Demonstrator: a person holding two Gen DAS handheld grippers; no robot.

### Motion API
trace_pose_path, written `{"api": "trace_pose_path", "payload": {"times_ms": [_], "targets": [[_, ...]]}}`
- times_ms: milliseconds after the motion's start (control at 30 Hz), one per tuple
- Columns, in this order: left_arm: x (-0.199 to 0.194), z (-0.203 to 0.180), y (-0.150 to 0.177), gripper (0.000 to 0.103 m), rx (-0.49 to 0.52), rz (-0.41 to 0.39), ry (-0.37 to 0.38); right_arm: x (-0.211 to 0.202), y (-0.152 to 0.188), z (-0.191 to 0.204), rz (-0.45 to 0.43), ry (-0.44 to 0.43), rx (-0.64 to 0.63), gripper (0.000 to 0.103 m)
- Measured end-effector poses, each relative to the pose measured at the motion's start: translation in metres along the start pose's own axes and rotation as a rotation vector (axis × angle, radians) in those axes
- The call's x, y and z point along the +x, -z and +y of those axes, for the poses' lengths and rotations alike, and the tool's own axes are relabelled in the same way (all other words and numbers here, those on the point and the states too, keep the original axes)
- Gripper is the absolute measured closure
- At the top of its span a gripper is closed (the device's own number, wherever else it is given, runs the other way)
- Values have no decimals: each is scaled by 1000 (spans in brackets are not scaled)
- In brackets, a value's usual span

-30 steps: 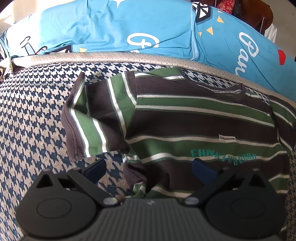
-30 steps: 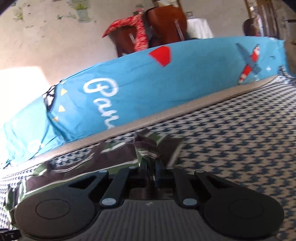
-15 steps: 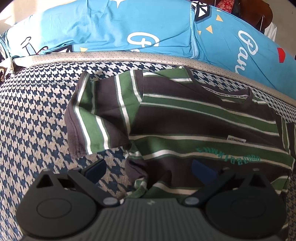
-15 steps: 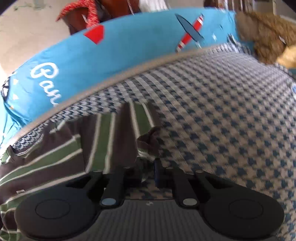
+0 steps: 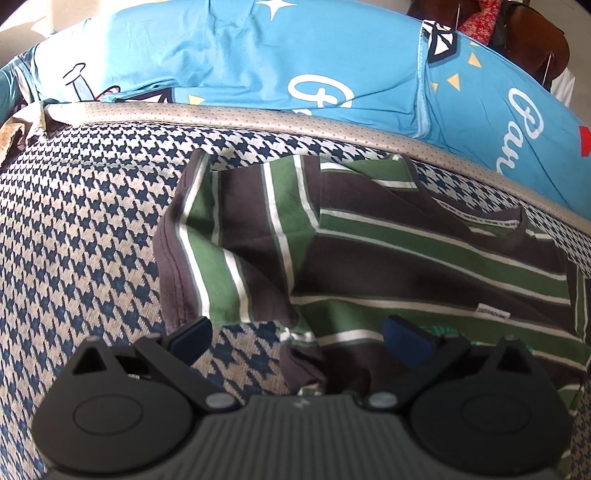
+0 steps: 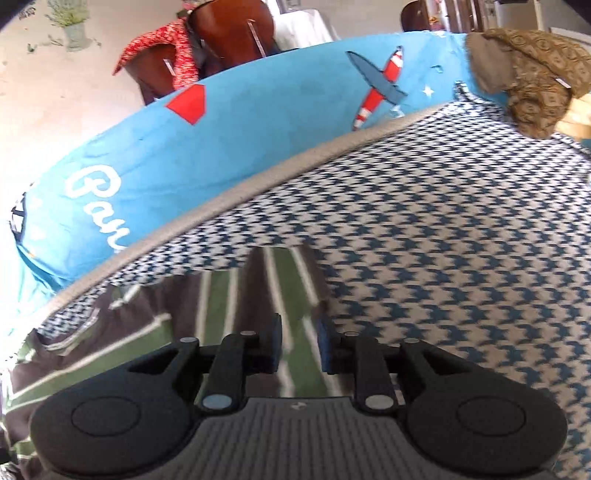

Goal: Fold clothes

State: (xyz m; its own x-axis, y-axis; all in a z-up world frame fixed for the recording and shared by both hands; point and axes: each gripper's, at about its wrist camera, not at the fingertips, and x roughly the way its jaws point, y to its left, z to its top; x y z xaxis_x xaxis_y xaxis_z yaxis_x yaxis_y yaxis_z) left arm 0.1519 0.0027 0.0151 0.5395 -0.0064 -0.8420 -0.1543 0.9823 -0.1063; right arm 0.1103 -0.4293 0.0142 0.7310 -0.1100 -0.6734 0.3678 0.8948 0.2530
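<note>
The left tongs (image 5: 299,338) stand wide apart with nothing clamped. Between their blue pads (image 5: 406,341) lies a bunched fold of the striped T-shirt (image 5: 406,266), and beside it a patch of bare houndstooth cover (image 5: 85,229); the left pad sits just at the hem of the shirt's sleeve (image 5: 207,258), the right pad over the shirt's body near its teal print.

The right tongs (image 6: 298,345) are opening: a narrow gap shows between the pads, and the green and brown stripes of the shirt's other sleeve (image 6: 280,295) lie flat in that gap, with neither pad seen pressing on the cloth.

The T-shirt (image 6: 110,332) lies spread front up on the houndstooth cover. In the left wrist view its long axis runs toward and away from the camera, the neckline (image 5: 480,218) at the far edge, the body coming toward the tongs, a sleeve out to each side. The near sleeve is rumpled and partly doubled over.

Beyond the neckline a grey piped edge (image 5: 258,122) borders the cover, and behind that lies a blue printed sheet (image 5: 258,55) with white lettering and a plane. In the right wrist view a brown patterned cloth (image 6: 532,74) sits at the far corner, and brown chairs (image 6: 229,33) with a red cloth (image 6: 173,44) stand beyond. Nothing lies on the shirt.
</note>
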Motion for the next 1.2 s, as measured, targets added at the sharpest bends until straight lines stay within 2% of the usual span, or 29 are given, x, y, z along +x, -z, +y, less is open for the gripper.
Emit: {"api": "trace_pose_path", "payload": {"times_ms": [267, 400, 567, 1000, 1067, 1200], "targets": [[8, 7, -10, 0, -9, -9, -21, 16, 2, 35, 10, -116, -49, 73], [10, 10, -21, 0, -12, -43, -27, 25, 4, 53, 19, -173, -85, 71], [12, 11, -33, 0, -4, -70, -42, 34, 5, 74, 8, -196, -117, 67], [26, 17, -45, 0, -28, -59, -38, 61, -1, 126, -8, -261, -194, 60], [28, 16, -46, 0, -33, -57, -37, 64, -2, 136, -17, -273, -218, 54], [30, 18, -46, 0, -43, -42, -34, 73, -1, 154, -20, -297, -251, 52]]}}
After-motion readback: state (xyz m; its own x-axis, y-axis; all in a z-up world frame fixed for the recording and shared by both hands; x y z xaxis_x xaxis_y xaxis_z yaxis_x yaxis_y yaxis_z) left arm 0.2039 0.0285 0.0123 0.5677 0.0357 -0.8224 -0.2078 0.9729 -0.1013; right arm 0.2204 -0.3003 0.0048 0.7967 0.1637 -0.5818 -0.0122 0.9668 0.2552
